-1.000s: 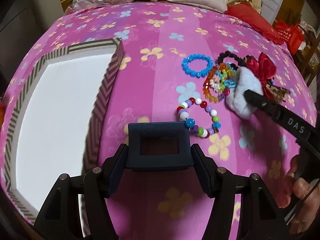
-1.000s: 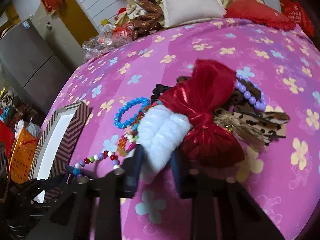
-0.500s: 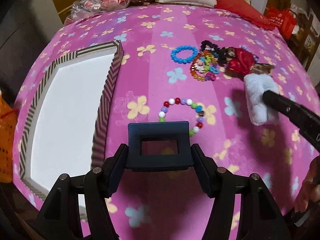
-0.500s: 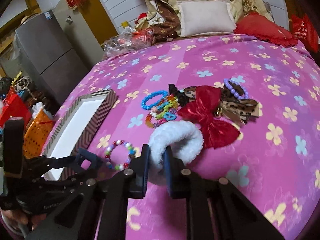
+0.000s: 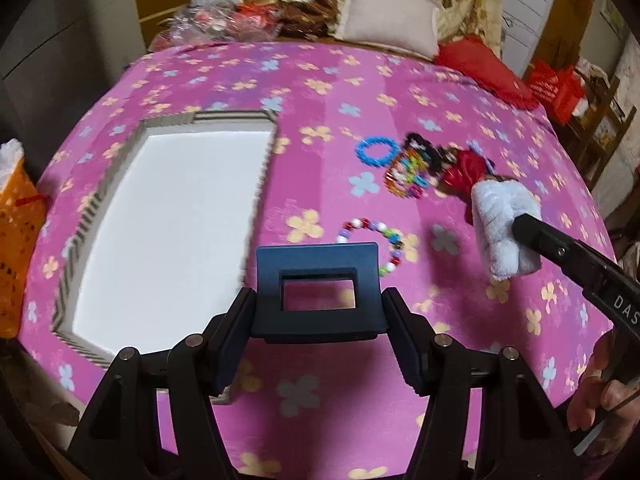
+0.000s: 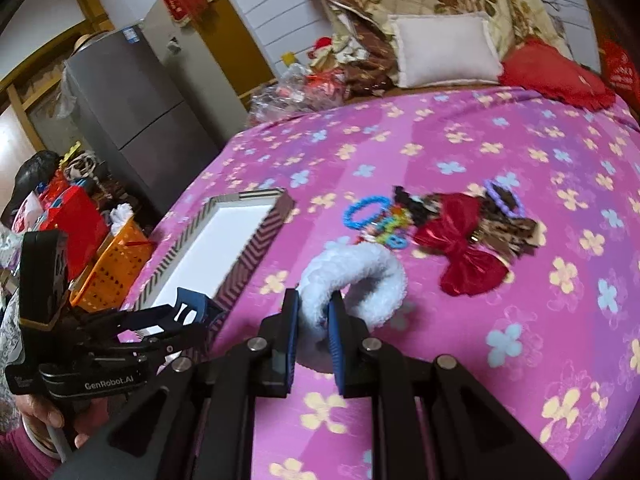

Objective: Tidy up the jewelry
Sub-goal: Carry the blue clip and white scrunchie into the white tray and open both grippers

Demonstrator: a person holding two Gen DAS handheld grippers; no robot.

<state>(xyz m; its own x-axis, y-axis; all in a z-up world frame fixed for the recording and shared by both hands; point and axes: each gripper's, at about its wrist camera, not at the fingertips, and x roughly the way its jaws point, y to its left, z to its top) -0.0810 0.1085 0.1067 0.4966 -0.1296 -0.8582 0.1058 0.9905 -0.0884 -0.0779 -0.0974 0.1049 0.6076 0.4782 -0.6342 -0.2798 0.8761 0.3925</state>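
On the left of the bed (image 5: 320, 80), the tray (image 5: 168, 224) lies open: a white floor inside a low wall of brown-and-cream chevron stripes, nothing in it. Its near corner sits close to the bed's edge, and an orange basket (image 5: 16, 240) stands just beyond that edge.

The left gripper (image 5: 318, 320) is clamped wide on a dark blue claw clip (image 5: 318, 292), a boxy one with a rectangular window, held above the pink flowered cover. Just past it lies one bracelet of mixed coloured beads (image 5: 376, 244), alone, with bare cover all round it.

Farther back sits a pile: one blue bead bracelet (image 5: 376, 152), a tangle of rainbow bead bands (image 5: 408, 174) too knotted to count, one red satin bow (image 6: 460, 248), a leopard-print piece (image 6: 516, 232) and one lilac bead ring (image 6: 504, 200), all touching or overlapping.

On the right, the right gripper (image 6: 312, 320) is pinched tight on a fluffy white scrunchie (image 6: 360, 276), its loop squeezed flat between the blue pads and lifted clear of the cover. Broad open bedding stretches to the right and toward the pillows (image 6: 444, 48).
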